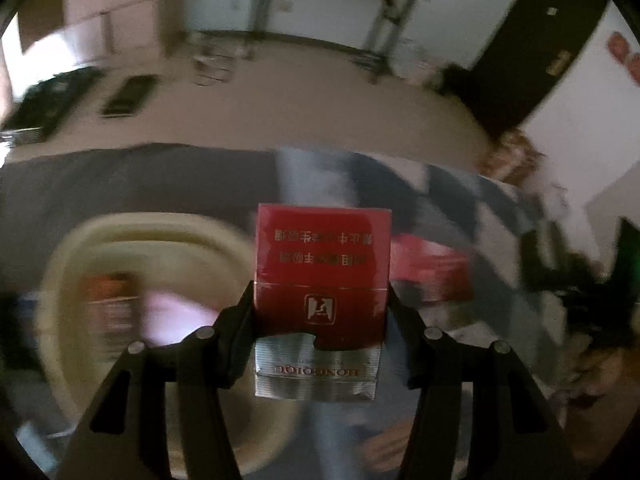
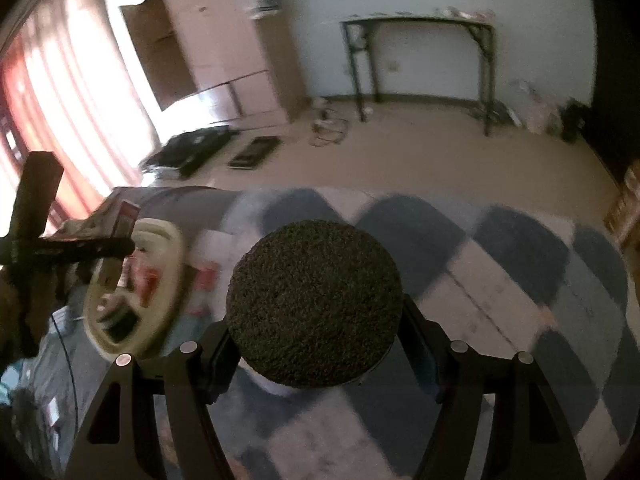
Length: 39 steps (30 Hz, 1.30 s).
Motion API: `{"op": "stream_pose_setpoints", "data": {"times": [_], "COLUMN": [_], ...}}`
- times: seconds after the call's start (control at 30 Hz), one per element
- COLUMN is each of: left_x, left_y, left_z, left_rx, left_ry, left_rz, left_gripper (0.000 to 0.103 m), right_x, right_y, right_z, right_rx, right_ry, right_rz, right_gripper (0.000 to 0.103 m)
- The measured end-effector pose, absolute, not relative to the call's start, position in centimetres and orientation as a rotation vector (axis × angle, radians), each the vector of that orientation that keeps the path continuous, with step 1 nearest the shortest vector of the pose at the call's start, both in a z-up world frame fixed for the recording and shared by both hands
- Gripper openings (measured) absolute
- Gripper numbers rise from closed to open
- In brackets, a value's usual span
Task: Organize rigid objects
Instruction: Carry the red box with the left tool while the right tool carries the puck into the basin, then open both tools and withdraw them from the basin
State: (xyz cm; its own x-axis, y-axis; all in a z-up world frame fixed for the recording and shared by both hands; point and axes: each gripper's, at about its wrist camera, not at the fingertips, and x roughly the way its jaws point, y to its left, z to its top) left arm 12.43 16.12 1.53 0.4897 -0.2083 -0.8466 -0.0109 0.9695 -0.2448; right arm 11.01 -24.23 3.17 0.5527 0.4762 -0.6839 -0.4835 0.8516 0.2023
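Two hand-held grippers: the left hand-held gripper point(image 1: 320, 312) clamps one red pack point(image 1: 322, 268), and the right hand-held gripper point(image 2: 314, 356) clamps one dark speckled disc point(image 2: 314, 304). One cream basket point(image 1: 132, 236) lies on the checked cloth point(image 2: 500, 264), holding several blurred items that cannot be counted. One more red pack point(image 1: 430, 266) lies beside the held one. On the floor point(image 2: 420, 160) are two flat dark things point(image 2: 256, 152). One metal-framed table point(image 2: 420, 60) and one brown cabinet point(image 2: 224, 48) stand by the wall.
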Motion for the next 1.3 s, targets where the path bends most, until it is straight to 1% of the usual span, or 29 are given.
{"op": "stream_pose_setpoints", "data": {"times": [0.13, 0.27, 0.43, 0.6, 0.77, 0.9, 1.03, 1.17, 1.23, 1.27, 1.3], "left_x": [10.6, 10.2, 10.0, 9.8, 9.8, 10.3, 10.6, 10.6, 10.7, 10.5, 10.2], "left_y": [22.7, 26.4, 28.5, 29.6, 30.4, 29.9, 30.0, 29.8, 30.0, 30.2, 30.6], "left_z": [1.4, -0.5, -4.0, -5.6, -6.5, -7.5, -8.6, -8.7, -8.7, -8.3, -7.7], "left_rx": [-0.231, -0.305, -0.348, -0.347, -0.353, -0.301, -0.31, -0.289, -0.312, -0.332, -0.35], "left_ry": [1.062, 1.111, 1.167, 1.17, 1.183, 1.197, 1.206, 1.205, 1.209, 1.191, 1.16], "left_rz": [0.033, 0.127, 0.169, 0.152, 0.126, 0.111, 0.122, 0.141, 0.132, 0.131, 0.139], "left_gripper": [0.058, 0.058, 0.058, 0.058, 0.058, 0.058, 0.058, 0.058, 0.061, 0.067, 0.072], "right_x": [9.6, 9.1, 8.6, 10.0, 11.7, 12.7, 12.9, 12.7, 12.5, 12.2, 12.0], "right_y": [-17.5, -10.4, -1.9, 4.6, 8.2, 10.4, 10.5, 10.2, 10.3, 10.2, 10.0], "right_z": [6.1, 6.5, 4.6, 1.5, -1.7, -4.0, -5.3, -5.8, -5.7, -5.3, -4.9], "right_rx": [-0.113, -0.212, -0.312, -0.427, -0.446, -0.466, -0.472, -0.465, -0.475, -0.48, -0.476], "right_ry": [0.786, 0.804, 0.852, 0.899, 0.984, 1.002, 1.001, 1.004, 0.996, 0.981, 0.967], "right_rz": [0.687, 0.784, 0.874, 0.897, 0.899, 0.902, 0.904, 0.903, 0.906, 0.905, 0.904], "right_gripper": [0.071, 0.071, 0.071, 0.071, 0.071, 0.071, 0.069, 0.07, 0.076, 0.083, 0.093]}}
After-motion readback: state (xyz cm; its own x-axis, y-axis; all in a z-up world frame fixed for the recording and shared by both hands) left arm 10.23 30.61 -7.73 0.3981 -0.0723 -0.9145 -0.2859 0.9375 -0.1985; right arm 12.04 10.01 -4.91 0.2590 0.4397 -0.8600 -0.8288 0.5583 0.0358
